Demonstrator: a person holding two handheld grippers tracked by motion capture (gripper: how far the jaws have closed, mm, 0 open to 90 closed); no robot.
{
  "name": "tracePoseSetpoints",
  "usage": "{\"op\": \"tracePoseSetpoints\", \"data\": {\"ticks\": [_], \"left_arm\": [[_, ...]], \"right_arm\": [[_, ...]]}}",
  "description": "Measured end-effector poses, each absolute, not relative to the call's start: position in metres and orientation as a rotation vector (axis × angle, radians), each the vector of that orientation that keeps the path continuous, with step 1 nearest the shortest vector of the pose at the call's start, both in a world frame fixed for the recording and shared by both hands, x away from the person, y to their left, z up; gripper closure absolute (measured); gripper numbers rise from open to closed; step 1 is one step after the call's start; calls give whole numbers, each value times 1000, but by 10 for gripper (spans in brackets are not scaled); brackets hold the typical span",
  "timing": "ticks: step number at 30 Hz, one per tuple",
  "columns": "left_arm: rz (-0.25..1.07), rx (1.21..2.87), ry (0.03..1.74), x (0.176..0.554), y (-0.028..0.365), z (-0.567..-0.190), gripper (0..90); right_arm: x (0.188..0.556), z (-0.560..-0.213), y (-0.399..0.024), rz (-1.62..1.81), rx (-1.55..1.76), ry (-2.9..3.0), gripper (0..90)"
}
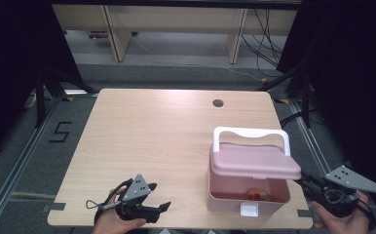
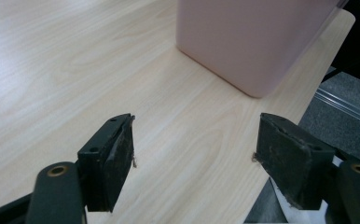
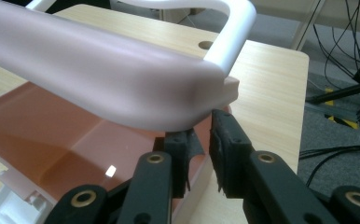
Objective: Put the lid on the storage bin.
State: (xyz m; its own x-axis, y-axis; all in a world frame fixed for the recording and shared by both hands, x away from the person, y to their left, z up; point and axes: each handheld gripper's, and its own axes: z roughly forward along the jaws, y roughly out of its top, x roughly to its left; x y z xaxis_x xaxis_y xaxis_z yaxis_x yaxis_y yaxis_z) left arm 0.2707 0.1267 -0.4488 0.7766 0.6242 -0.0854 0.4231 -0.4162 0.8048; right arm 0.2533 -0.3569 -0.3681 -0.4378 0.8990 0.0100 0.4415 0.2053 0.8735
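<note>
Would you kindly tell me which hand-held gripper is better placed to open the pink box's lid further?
Probably the right hand-held gripper: its jaws sit at the box's right wall, just beneath the raised lid. The left hand-held gripper stands open over bare table, apart from the pink box.

The box [image 1: 248, 192] stands on the tabletop [image 1: 152, 141] at its near right area, close to the front edge. Its lid [image 1: 254, 161] is raised at the front and hinged at the rear, with the handle [image 1: 251, 135] standing behind the lid. A small item [image 1: 255, 193] lies inside the box. The left gripper [image 1: 162, 208] sits at the near edge, left of the box and apart from it. The right gripper [image 1: 304, 181] is at the box's right wall, under the lid's right corner. A cable hole [image 1: 218, 103] lies far behind the box.
</note>
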Motion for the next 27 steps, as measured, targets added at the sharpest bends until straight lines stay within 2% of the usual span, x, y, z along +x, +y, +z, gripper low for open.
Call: {"op": "tracePoseSetpoints", "data": {"ticks": [5,27], "left_arm": [[277,2077,786,267,133,-455,249],[260,2115,810,263,139,-469,249]], "right_arm": [[252,-380,-360,1166,1268,1987,705],[250,-398,-370,1150,1329,2010,657]]}}
